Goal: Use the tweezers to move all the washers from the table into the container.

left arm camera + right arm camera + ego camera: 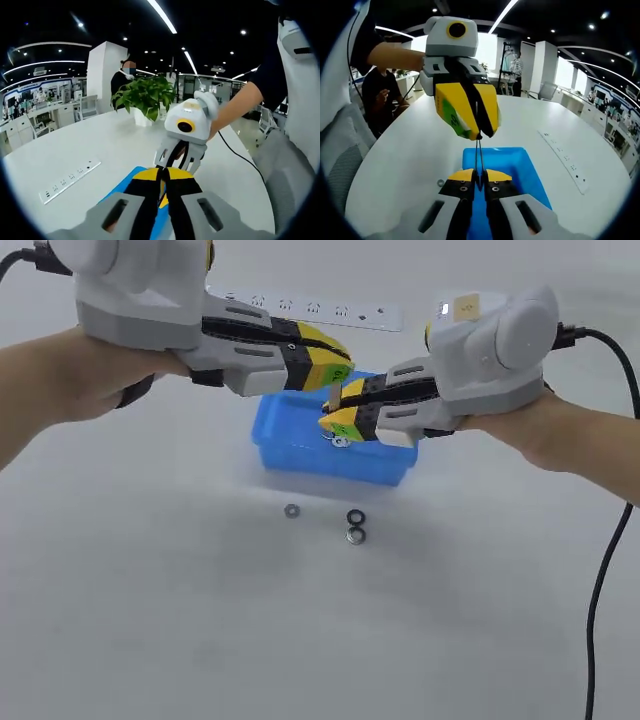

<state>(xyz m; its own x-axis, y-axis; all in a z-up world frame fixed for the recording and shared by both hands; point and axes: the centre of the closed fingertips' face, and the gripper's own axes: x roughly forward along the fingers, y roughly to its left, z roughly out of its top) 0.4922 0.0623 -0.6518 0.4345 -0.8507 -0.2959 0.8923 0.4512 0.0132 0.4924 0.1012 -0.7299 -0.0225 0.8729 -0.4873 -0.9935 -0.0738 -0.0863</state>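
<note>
Above the blue container (290,445), my left gripper (344,362) and right gripper (334,408) meet tip to tip. Thin metal tweezers (479,152) run from the shut right gripper (480,175) up into the shut jaws of the left gripper (480,135). A small washer (340,441) hangs just under the right gripper's tips, over the container. Three washers lie on the table in front of it: one (291,510) to the left and two (355,517) (355,535) close together. In the left gripper view the jaws of the left gripper (162,174) are shut, facing the right gripper (175,150).
A white power strip (310,308) lies behind the container. A black cable (605,580) trails from the right gripper down the right side. A potted plant (145,95) stands on the far table edge. A person sits nearby (382,95).
</note>
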